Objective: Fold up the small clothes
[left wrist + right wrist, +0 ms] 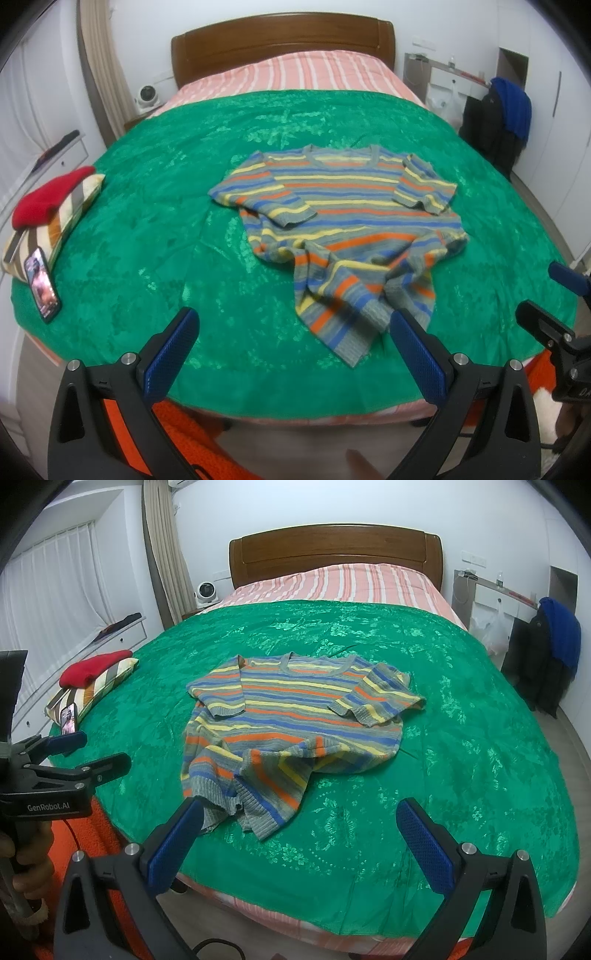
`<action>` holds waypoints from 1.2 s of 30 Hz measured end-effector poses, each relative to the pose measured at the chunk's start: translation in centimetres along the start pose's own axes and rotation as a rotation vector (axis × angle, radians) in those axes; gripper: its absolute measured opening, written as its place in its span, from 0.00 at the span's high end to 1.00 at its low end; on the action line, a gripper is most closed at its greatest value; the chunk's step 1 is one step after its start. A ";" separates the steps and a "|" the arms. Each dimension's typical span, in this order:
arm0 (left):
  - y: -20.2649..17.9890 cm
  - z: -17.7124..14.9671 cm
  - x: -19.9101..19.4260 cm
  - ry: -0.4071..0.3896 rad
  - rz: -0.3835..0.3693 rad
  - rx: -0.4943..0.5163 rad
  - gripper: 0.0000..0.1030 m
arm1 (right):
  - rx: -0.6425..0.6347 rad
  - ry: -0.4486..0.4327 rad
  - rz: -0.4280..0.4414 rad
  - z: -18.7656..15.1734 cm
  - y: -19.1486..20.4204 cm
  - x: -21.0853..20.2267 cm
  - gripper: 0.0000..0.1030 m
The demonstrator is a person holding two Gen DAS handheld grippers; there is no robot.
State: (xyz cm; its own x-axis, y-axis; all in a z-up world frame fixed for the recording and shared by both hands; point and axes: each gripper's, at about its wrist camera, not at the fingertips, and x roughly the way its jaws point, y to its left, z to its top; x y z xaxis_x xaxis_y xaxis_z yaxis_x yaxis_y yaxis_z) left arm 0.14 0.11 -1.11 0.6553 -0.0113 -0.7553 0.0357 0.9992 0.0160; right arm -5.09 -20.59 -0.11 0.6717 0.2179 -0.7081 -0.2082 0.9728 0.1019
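Jaws of both the left gripper (pixel 293 325) and the right gripper (pixel 299 814) stand wide apart and hold nothing, poised over the near edge of the bed (pixel 498 738). On its green cover (pixel 147 221) the striped sweater (pixel 291 720) lies about mid-bed, neck toward the far headboard (pixel 332 550), both sleeves folded in over the chest, the near hem rumpled and bunched. At the left edge a red cloth (pixel 48 199) sits on a striped pillow (pixel 70 218), with a phone (pixel 42 284) propped just in front.
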 end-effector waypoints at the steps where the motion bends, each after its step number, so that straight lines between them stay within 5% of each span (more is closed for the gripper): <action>1: 0.0 0.0 0.0 0.000 0.002 0.002 0.00 | 0.000 0.001 0.000 0.0 0.0 0.0 0.00; 9: -0.1 -0.3 0.3 0.000 -0.004 0.002 0.00 | 0.002 0.005 0.002 0.0 0.0 0.1 0.00; 14: 3.5 0.1 1.5 0.047 -0.064 -0.104 0.00 | -0.025 -0.001 -0.042 -0.1 -0.5 0.0 0.00; 19: 6.4 -0.9 6.3 0.197 -0.226 -0.162 0.01 | 0.014 0.026 -0.155 -0.6 -4.7 1.2 0.00; 22: 4.9 -1.6 9.0 0.308 -0.264 -0.115 0.05 | 0.046 0.114 -0.076 -0.9 -5.5 3.7 0.00; 26: 2.3 -2.3 13.6 0.357 -0.223 -0.041 0.33 | 0.155 0.185 0.231 -0.1 -4.2 7.1 0.01; 29: 0.0 -2.5 14.9 0.293 -0.169 0.030 0.32 | 0.055 0.265 0.233 0.3 -1.3 11.4 0.02; 30: -0.6 -2.4 14.8 0.266 -0.153 0.049 0.43 | 0.014 0.305 0.206 0.0 -0.5 13.2 0.06; 31: -0.8 -2.5 14.6 0.267 -0.152 0.069 0.81 | -0.025 0.337 0.211 -0.6 0.2 14.9 0.23; 32: -0.7 -2.4 14.5 0.289 -0.176 0.077 1.00 | -0.059 0.352 0.224 -1.1 0.6 15.8 0.53; 34: 0.2 -1.9 13.6 0.332 -0.211 0.046 0.99 | -0.060 0.322 0.221 -1.2 0.2 15.4 0.86; 36: 2.3 -1.6 11.6 0.324 -0.252 0.015 1.00 | 0.039 0.319 0.303 -0.9 -1.8 13.1 0.89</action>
State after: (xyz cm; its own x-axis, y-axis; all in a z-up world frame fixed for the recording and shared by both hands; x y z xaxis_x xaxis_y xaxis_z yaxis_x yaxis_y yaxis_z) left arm 6.64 2.34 -10.91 0.3533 -0.2413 -0.9039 0.1776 0.9659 -0.1884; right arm 3.41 -19.56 -10.20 0.3297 0.4647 -0.8218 -0.3313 0.8721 0.3602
